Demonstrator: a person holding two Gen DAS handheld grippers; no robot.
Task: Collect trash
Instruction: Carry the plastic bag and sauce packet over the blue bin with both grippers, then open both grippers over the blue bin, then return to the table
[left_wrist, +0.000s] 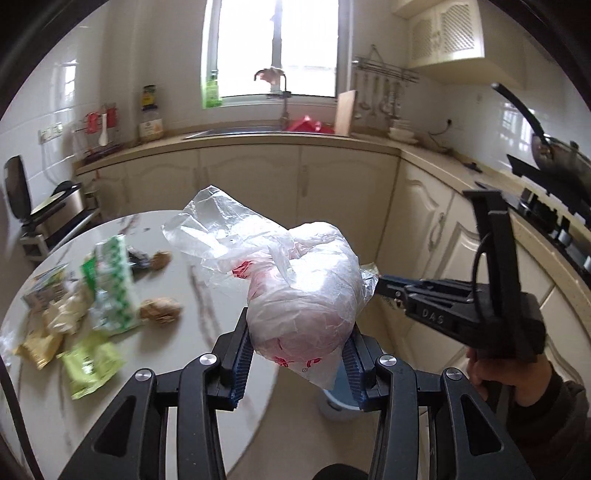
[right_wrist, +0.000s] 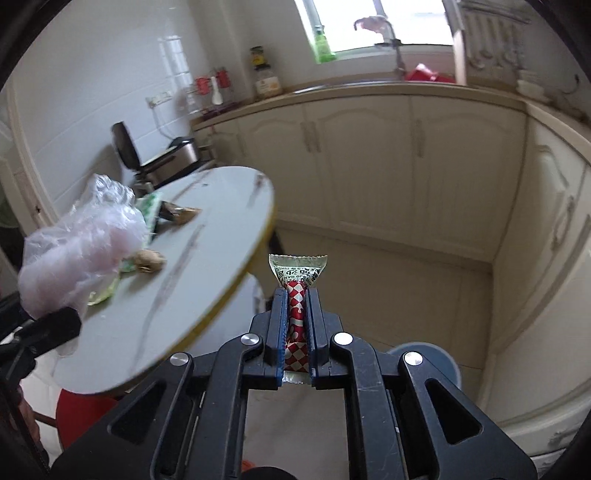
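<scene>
Trash is maybe half collected: left claw (left_wrist: 297, 343) is clamped on a crumpled plastic bag (left_wrist: 303, 280), right claw (right_wrist: 297, 332) pinches a checkered wrapper (right_wrist: 297, 291), both off the surface (left_wrist: 207, 295). Green packets (left_wrist: 110, 284) and walnuts (left_wrist: 160, 310) left there, bin (right_wrist: 439, 358) below.

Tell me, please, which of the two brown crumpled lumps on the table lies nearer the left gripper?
The lower brown lump, beside the green-and-white checked packet, is nearer the left gripper. The other lump lies farther back on the table, by a dark wrapper.
</scene>
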